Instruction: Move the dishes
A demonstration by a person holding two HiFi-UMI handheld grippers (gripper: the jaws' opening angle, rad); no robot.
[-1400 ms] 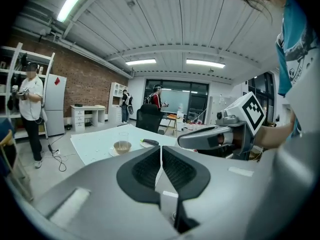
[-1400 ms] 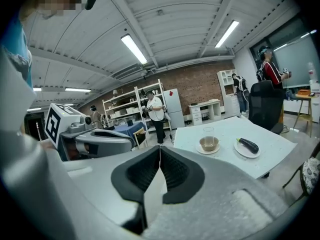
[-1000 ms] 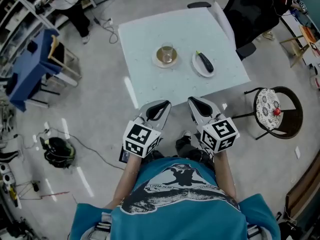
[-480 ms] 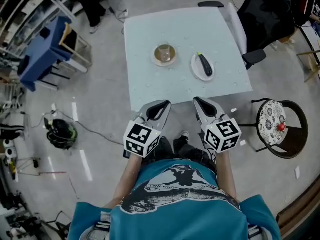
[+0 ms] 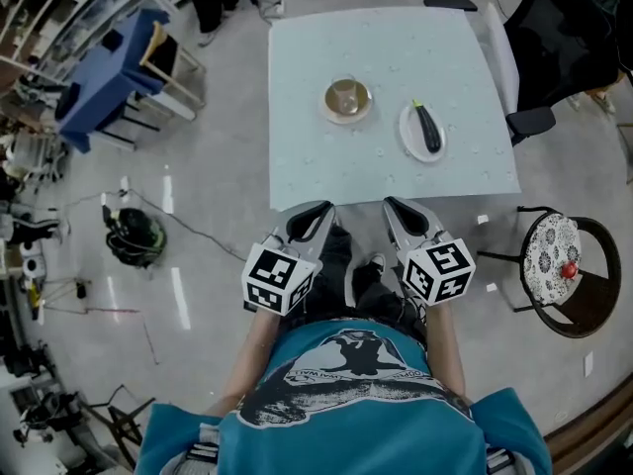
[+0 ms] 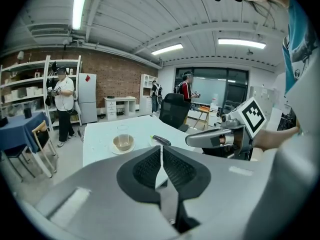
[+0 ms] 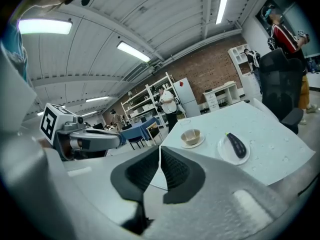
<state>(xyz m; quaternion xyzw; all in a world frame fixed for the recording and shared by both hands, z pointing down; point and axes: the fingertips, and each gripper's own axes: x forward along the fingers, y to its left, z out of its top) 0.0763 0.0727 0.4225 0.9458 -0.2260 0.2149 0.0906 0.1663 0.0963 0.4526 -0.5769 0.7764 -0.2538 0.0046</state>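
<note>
Bowl point(image 5: 348, 98) and plate point(image 5: 406, 133) with eggplant point(image 5: 428, 128) sit mid-table point(image 5: 316, 166), well apart from my left gripper point(image 5: 318, 211) and right gripper point(image 5: 394, 207). Both are clamped together on nothing, level with the table's near edge.

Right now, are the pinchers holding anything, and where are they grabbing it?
Nothing is held. The left gripper and right gripper are both shut and empty.
</note>
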